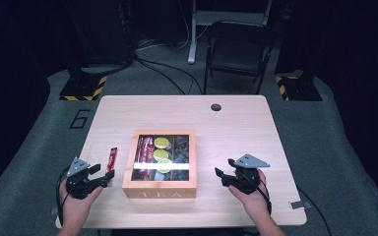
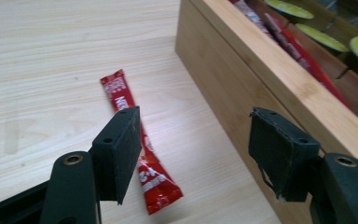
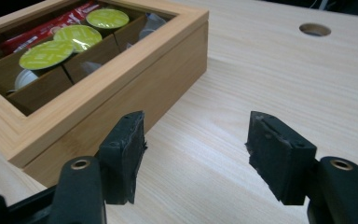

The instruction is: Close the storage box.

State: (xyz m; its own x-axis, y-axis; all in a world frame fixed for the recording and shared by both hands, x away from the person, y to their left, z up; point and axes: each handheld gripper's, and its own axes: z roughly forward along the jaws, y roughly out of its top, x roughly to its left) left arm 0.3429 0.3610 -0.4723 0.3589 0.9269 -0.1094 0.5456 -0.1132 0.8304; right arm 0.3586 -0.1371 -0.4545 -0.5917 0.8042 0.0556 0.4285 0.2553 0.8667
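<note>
Table: tea box | left tool wide, empty; right tool wide, empty

I see a wooden tea box sitting closed on the table, its glass lid showing red sachets and green-topped capsules in compartments. A red sachet lies flat just left of it.

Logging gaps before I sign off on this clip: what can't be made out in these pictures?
- Red sachet: its print is too blurred to read in the left gripper view, and the left gripper's jaw covers part of it.
- Tea box: a bright glare band crosses the lid window in the high view, hiding what lies under it.
- Rightmost compartments: contents too dim to identify in the right gripper view.
</note>
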